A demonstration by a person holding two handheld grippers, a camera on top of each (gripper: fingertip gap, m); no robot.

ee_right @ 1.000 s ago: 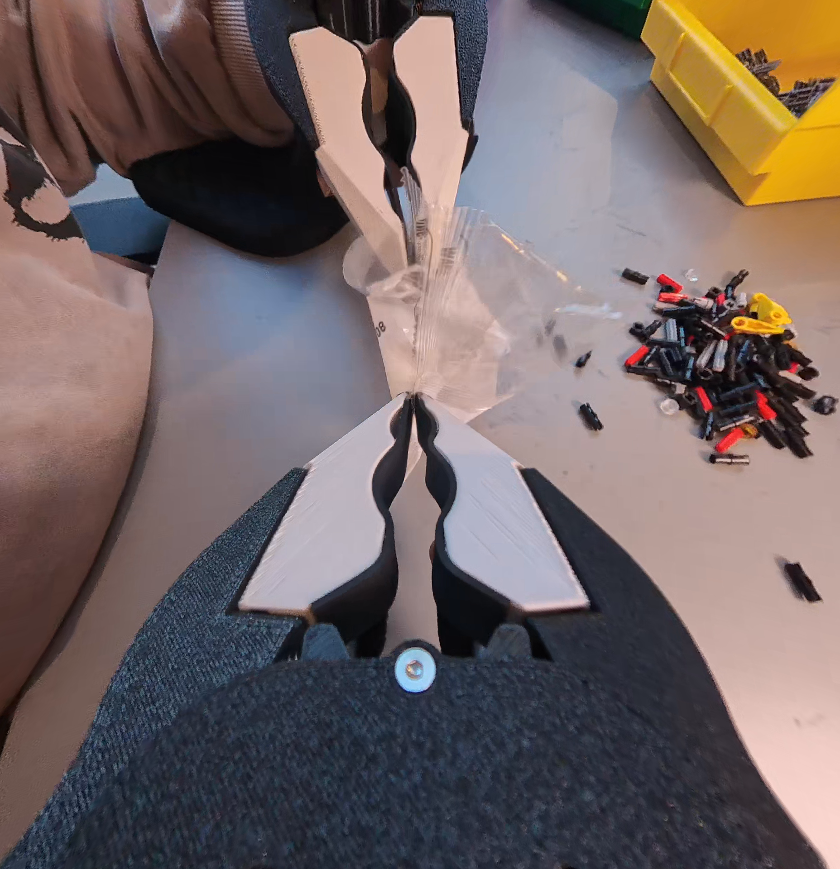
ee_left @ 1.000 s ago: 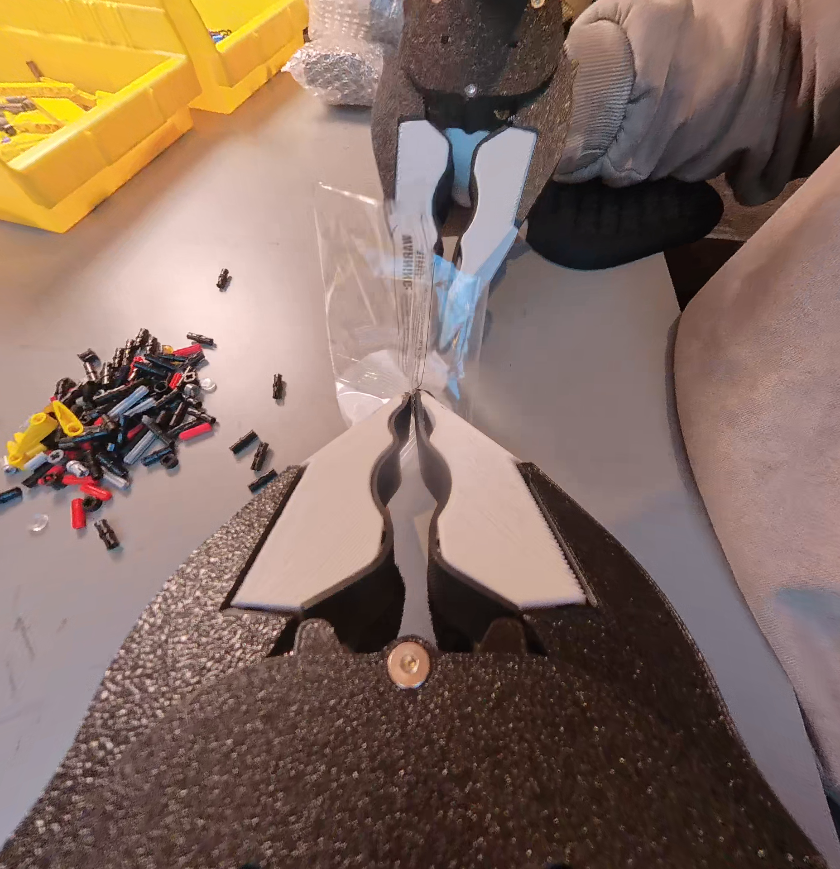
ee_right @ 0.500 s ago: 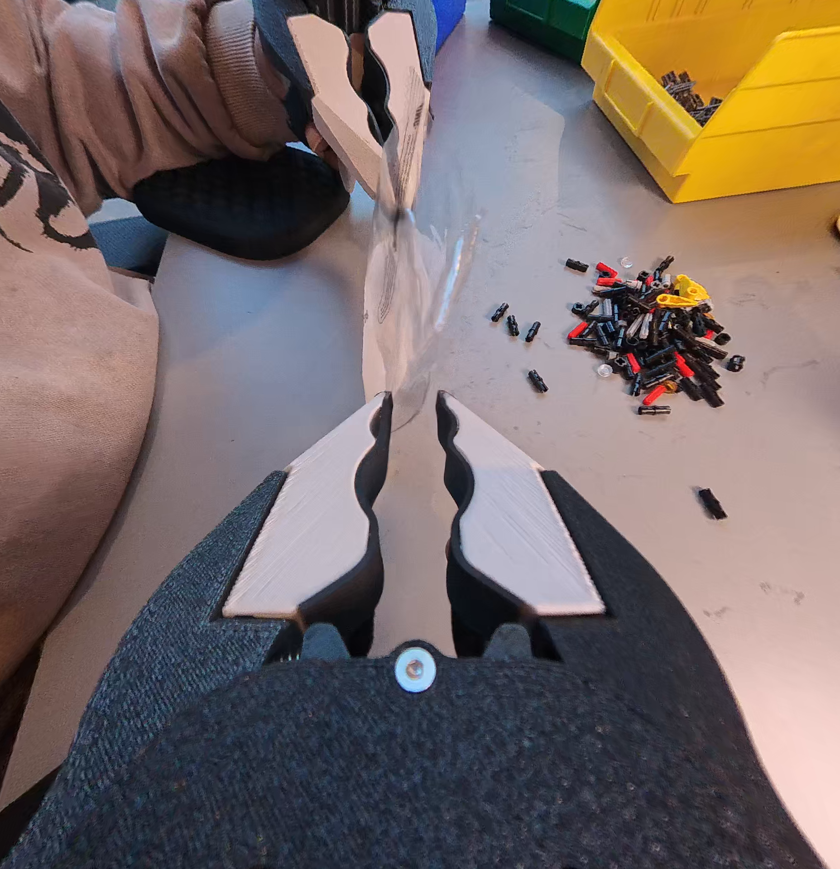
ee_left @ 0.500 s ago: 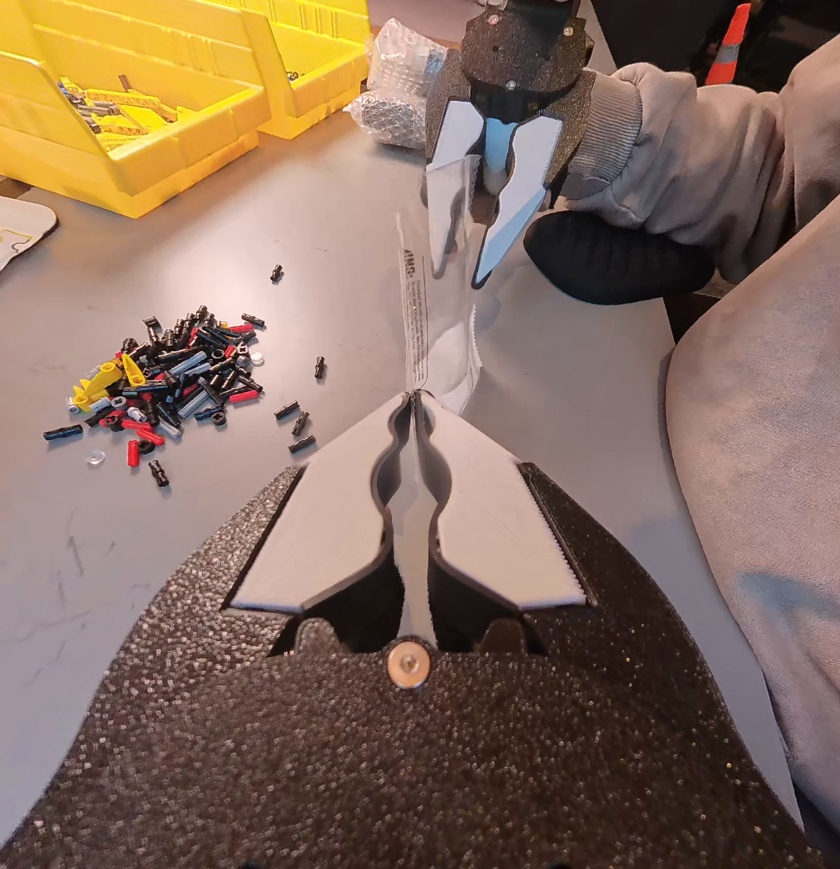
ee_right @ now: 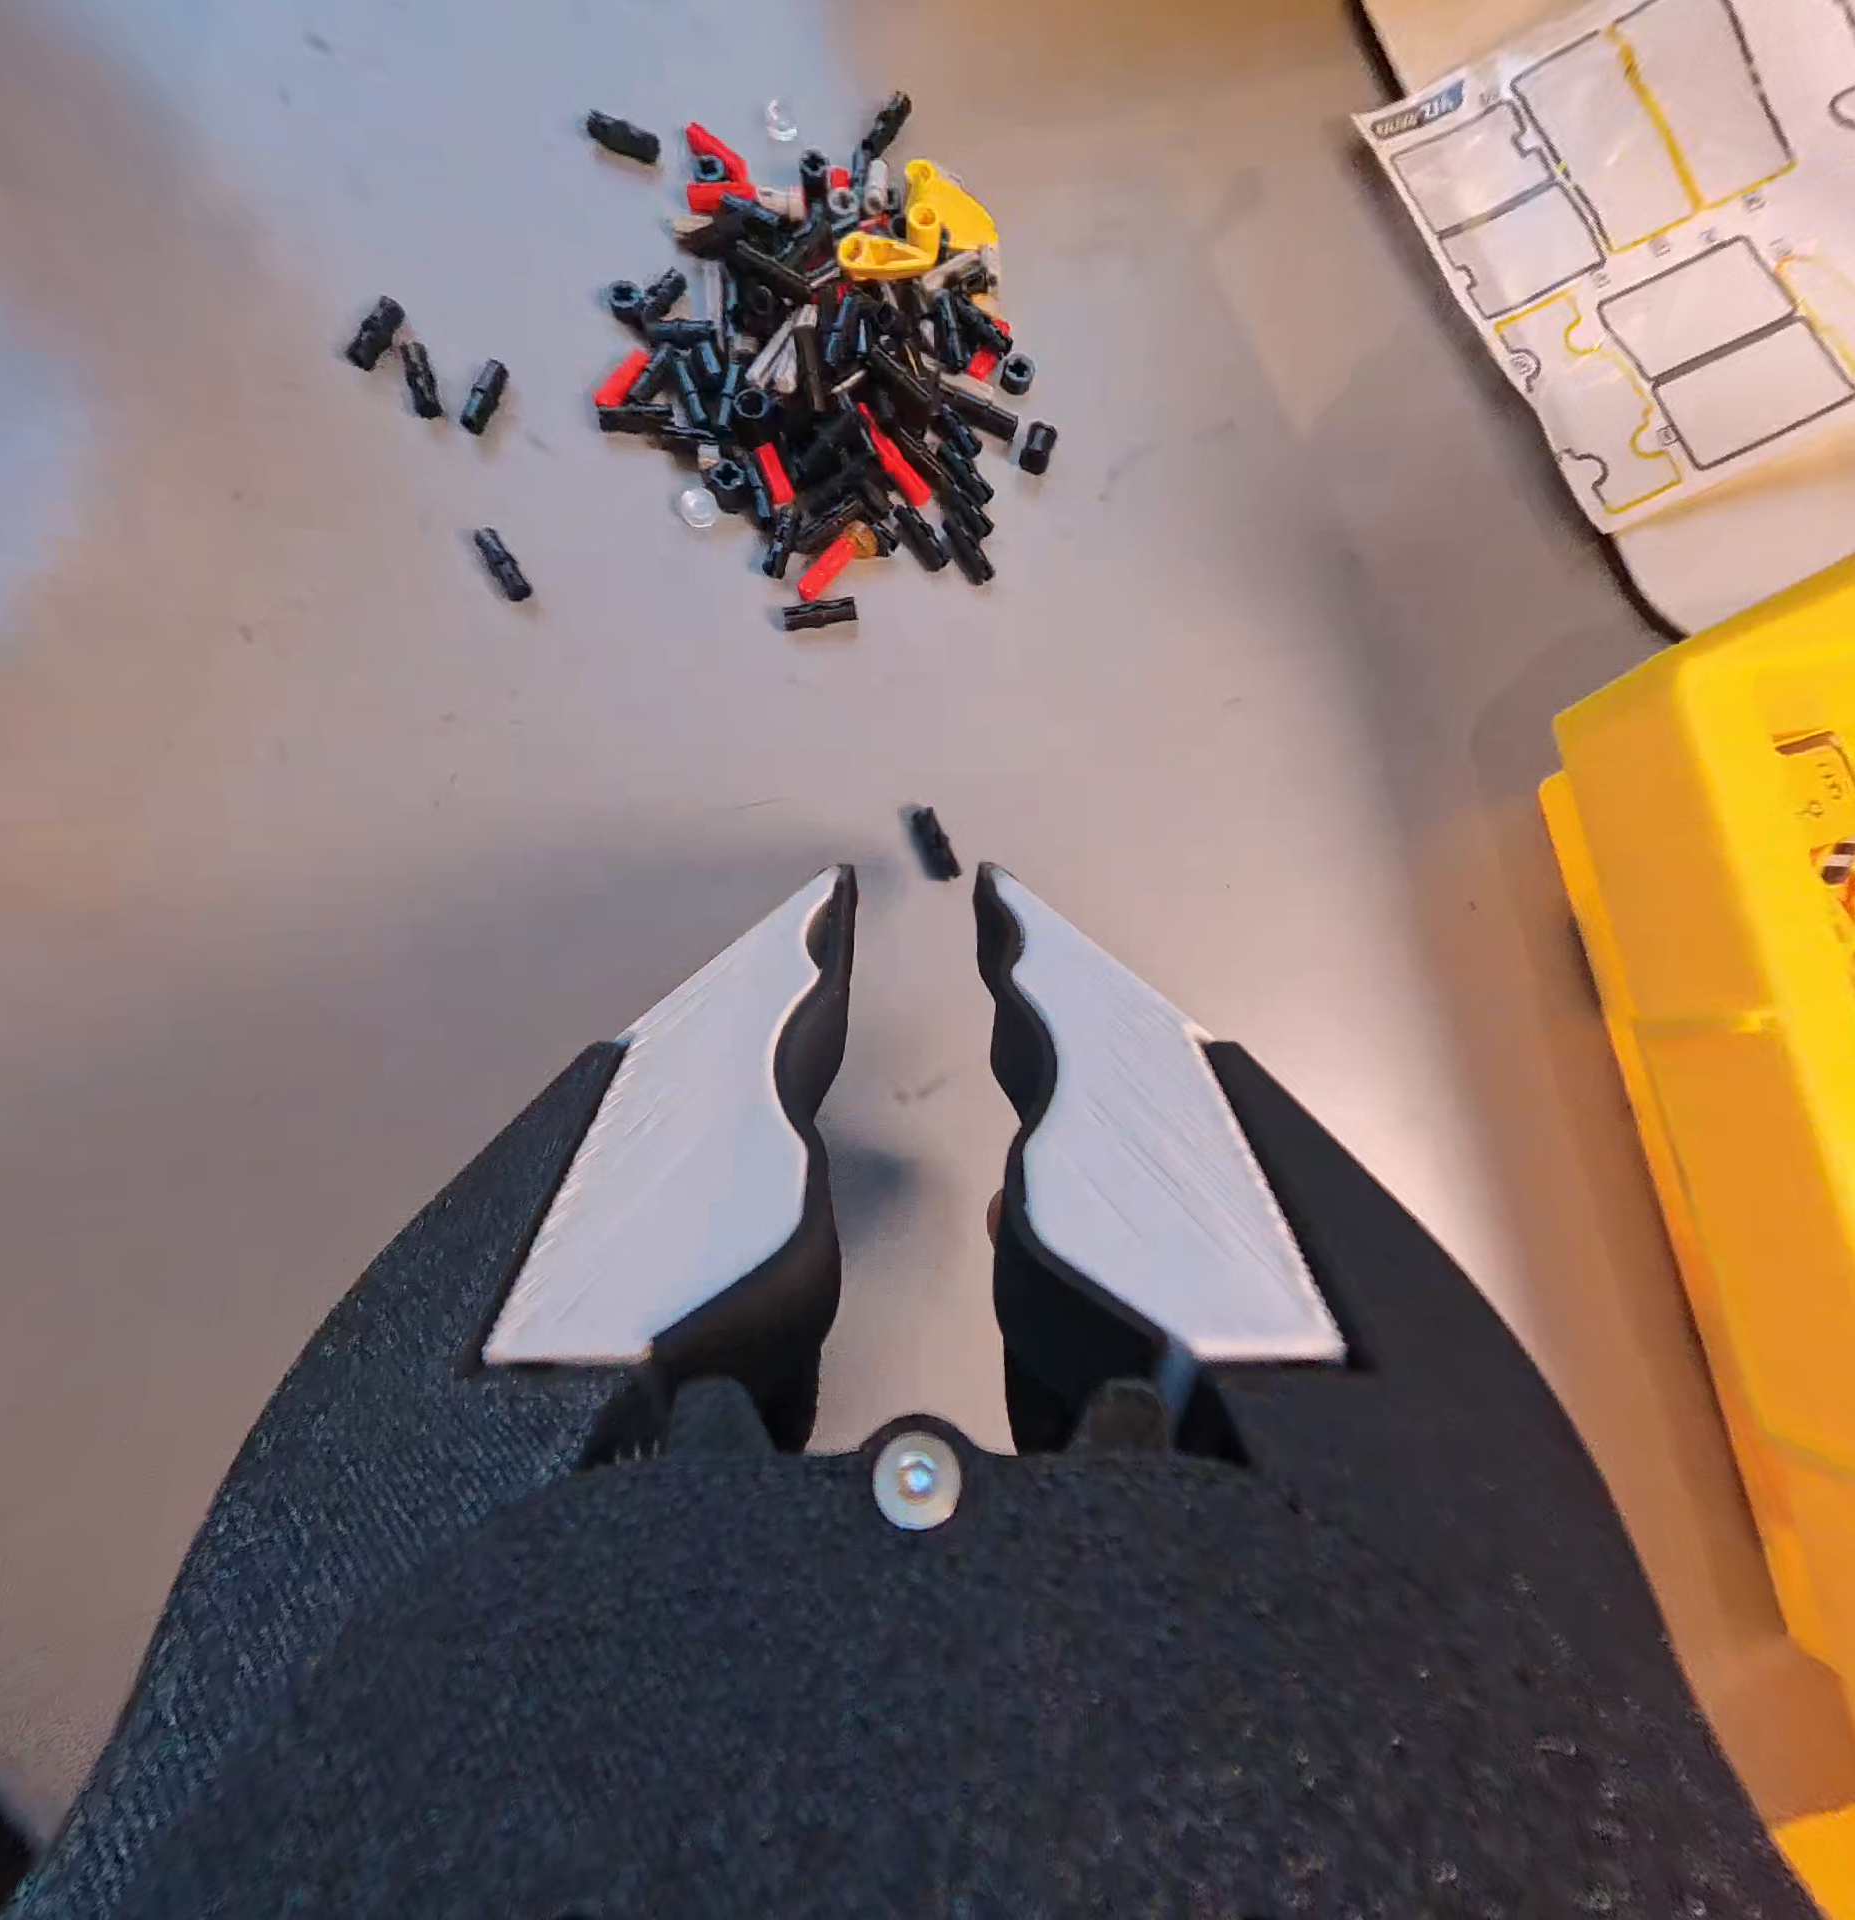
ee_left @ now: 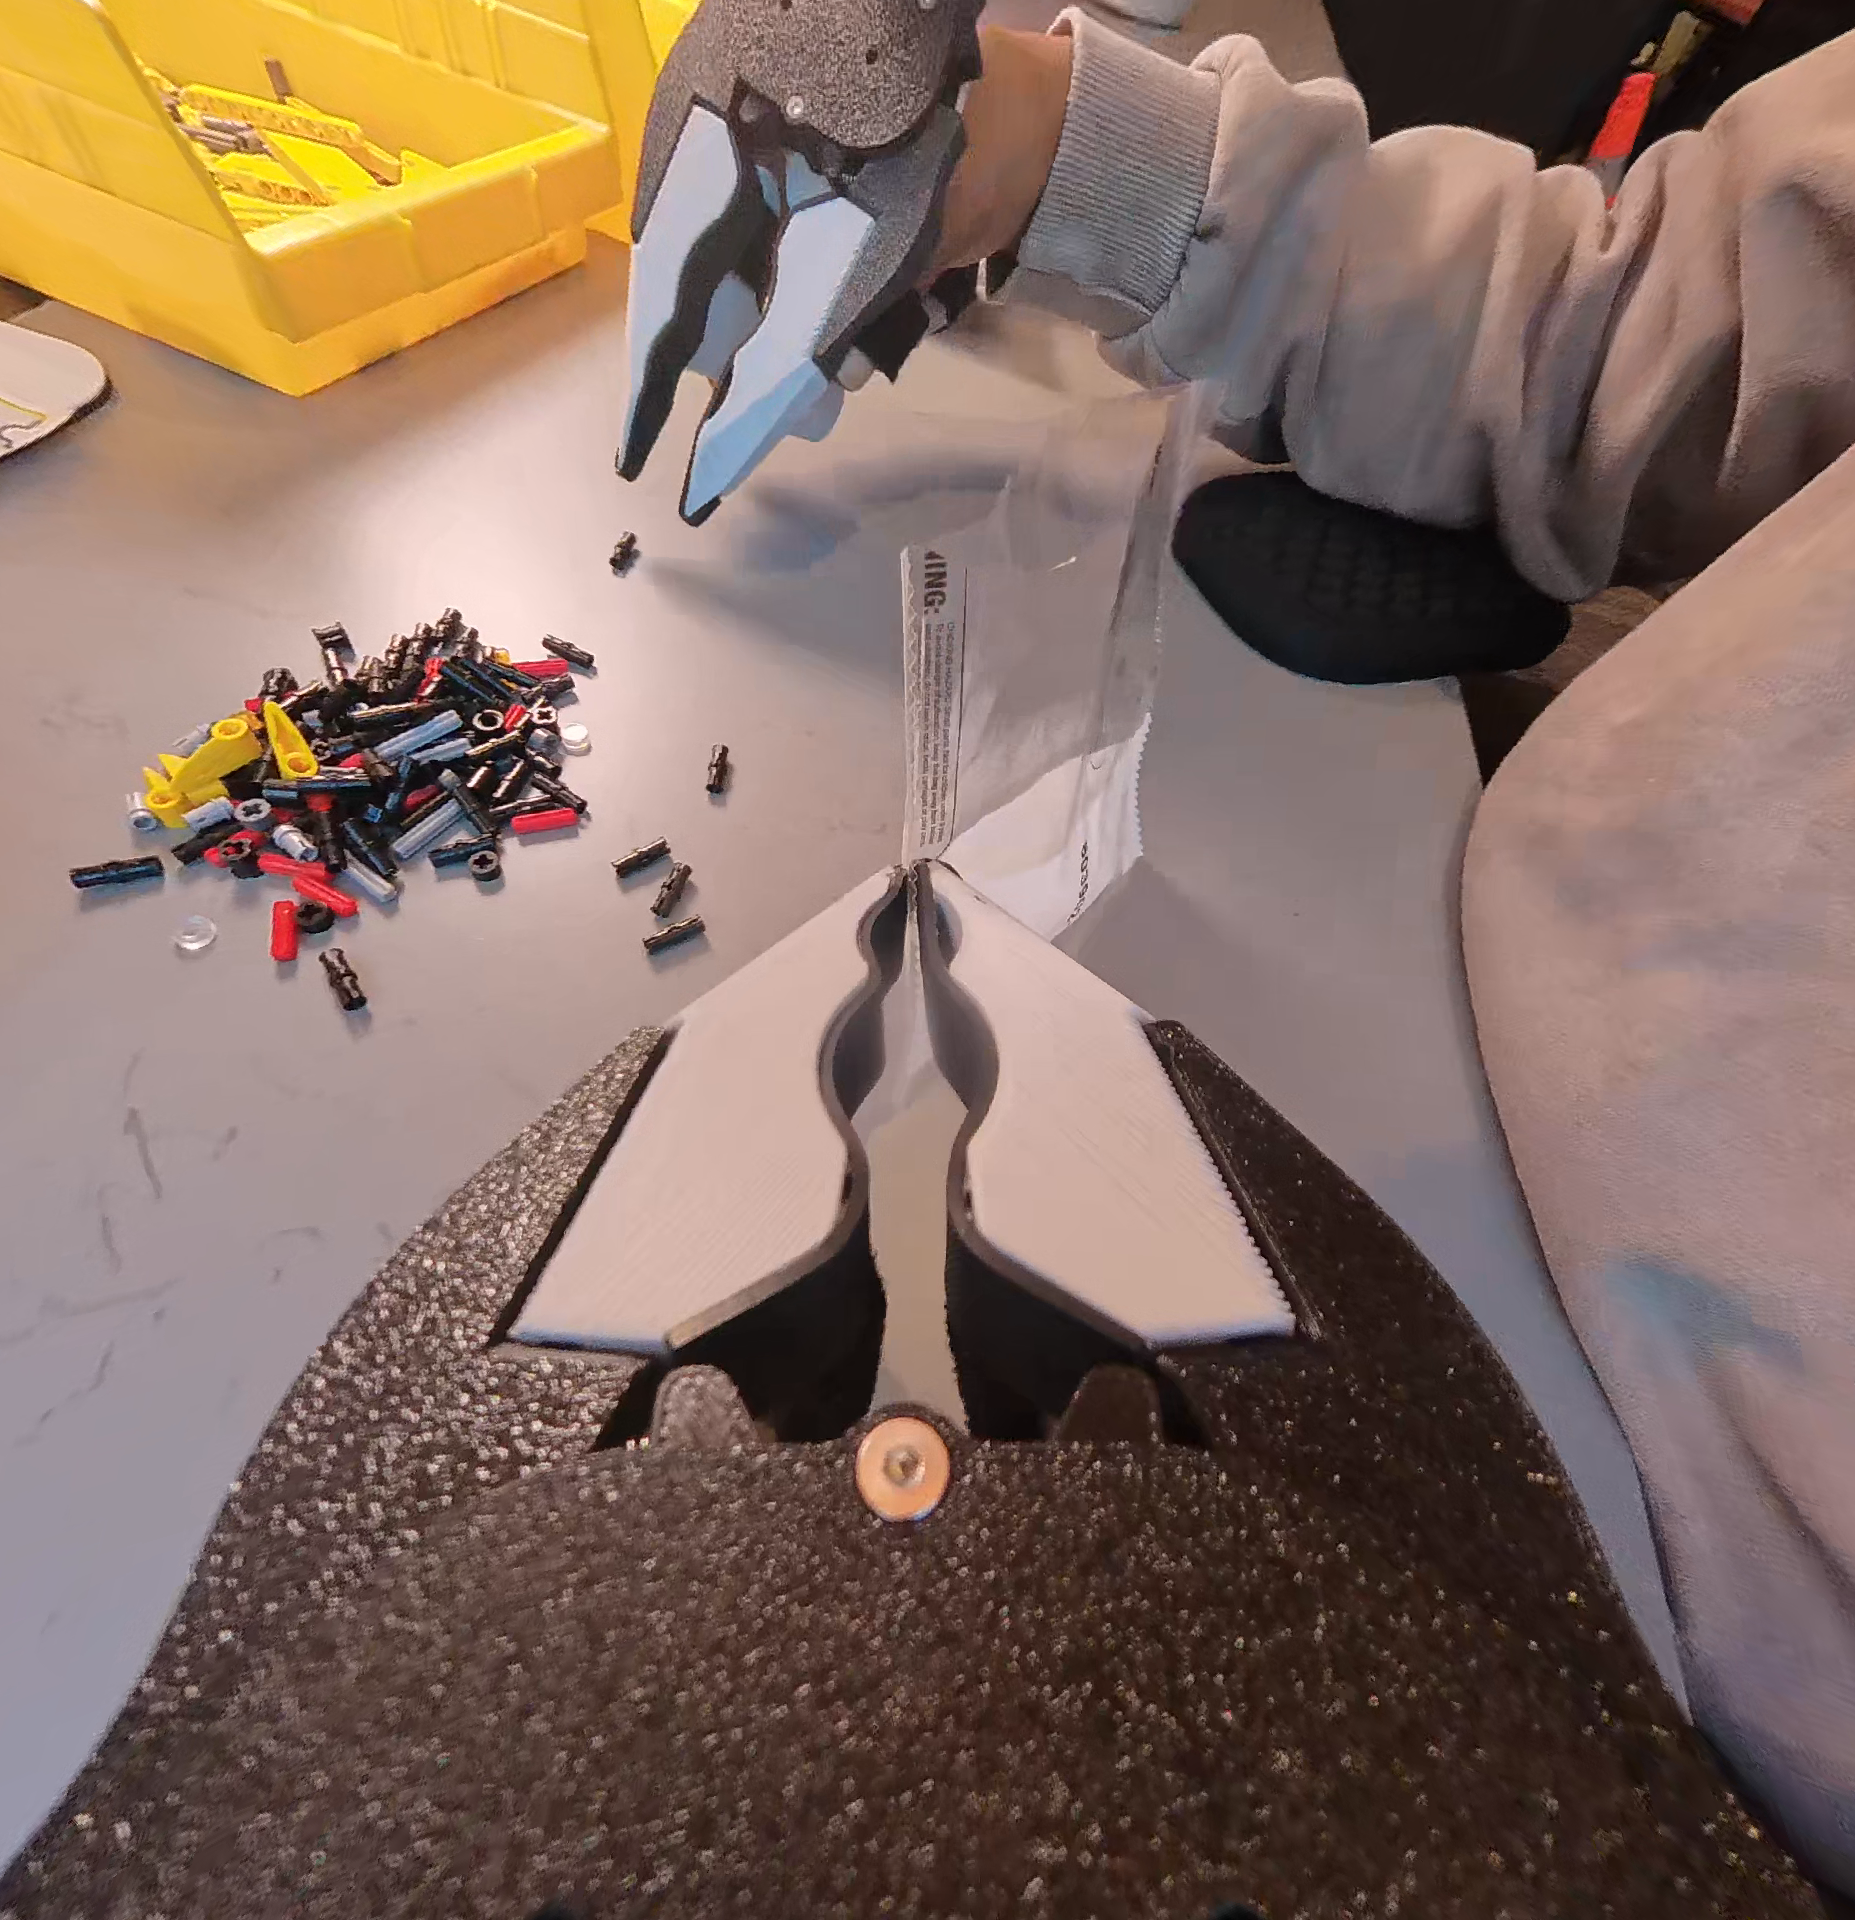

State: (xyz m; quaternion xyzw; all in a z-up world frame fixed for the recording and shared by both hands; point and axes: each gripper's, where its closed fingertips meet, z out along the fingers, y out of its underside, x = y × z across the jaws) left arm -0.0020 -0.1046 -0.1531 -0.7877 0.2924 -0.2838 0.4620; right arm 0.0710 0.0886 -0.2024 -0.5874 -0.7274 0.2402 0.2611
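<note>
Now, as we see it:
Bag: the clear plastic bag (ee_left: pixel 1027 665) hangs pinched in our left gripper (ee_left: pixel 915 871), above the grey surface (ee_left: pixel 279 1091); we judge it light, limp and slippery, best held at an edge.
Right gripper (ee_right: pixel 915 871): released, holding nothing, over a loose black pin (ee_right: pixel 933 844).
Pile: small parts (ee_right: pixel 819 353) at 12 o'clock of it.
Change: half a second ago the right gripper stood at the bag; it has swung away.
</note>
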